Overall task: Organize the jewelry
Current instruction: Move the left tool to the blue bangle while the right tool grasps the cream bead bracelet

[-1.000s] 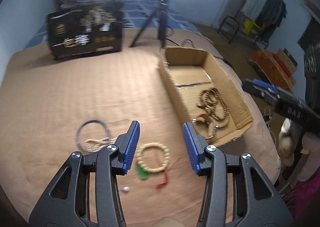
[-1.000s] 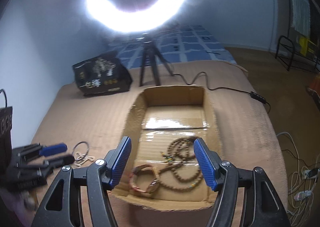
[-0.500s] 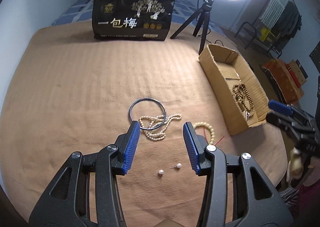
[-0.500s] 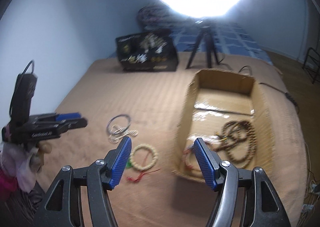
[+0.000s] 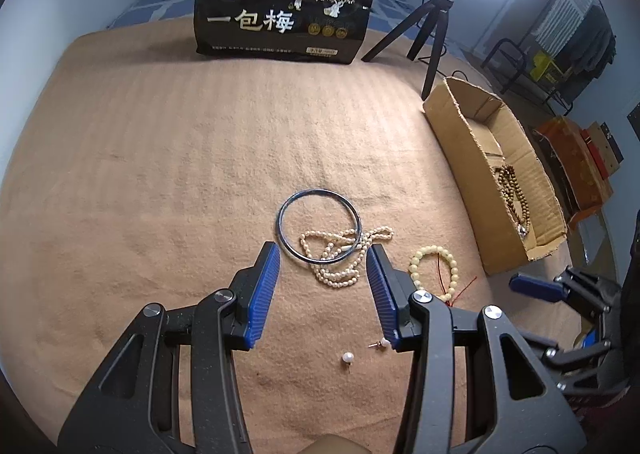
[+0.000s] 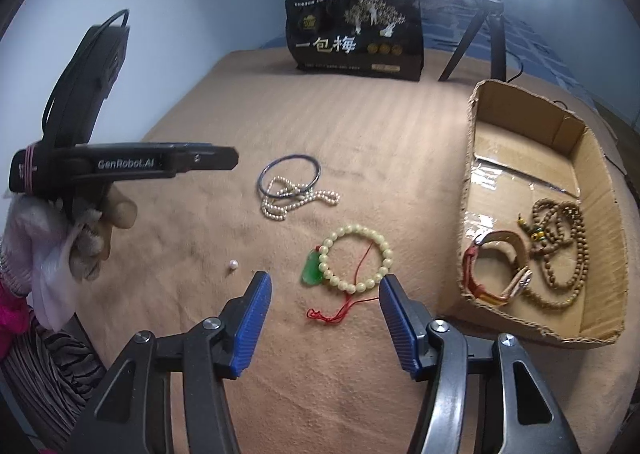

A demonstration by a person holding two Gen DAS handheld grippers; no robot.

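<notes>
My right hand-held gripper (image 6: 325, 286) hangs over the cream bead bracelet (image 6: 356, 259) with the green pendant (image 6: 311, 272) and red cord (image 6: 340, 310). Its jaws have just been closing a little, but they stand half open and hold nothing; the bracelet lies on the brown blanket (image 6: 360, 126) just ahead of the tips. My left hand-held gripper (image 5: 322, 268) is also half open and empty, with the pearl necklace (image 5: 340, 254) between and just ahead of its tips.

The first risk, I think, is on the left. The pearl necklace passes through the dark metal bangle (image 5: 318, 228), so if I pinch the strand, the bangle may come up with it and fall off on the way to the cardboard box (image 6: 592, 158).

On the right, the jaws may catch only the thin red cord; then the beads would swing and could slip out.

The blanket is soft. If I press too deep, I may pinch the cloth together with the beads.

Two small pearl studs (image 5: 347, 357) lie near the left tips. A careless sweep could push them away or bury them in the pile.
</notes>
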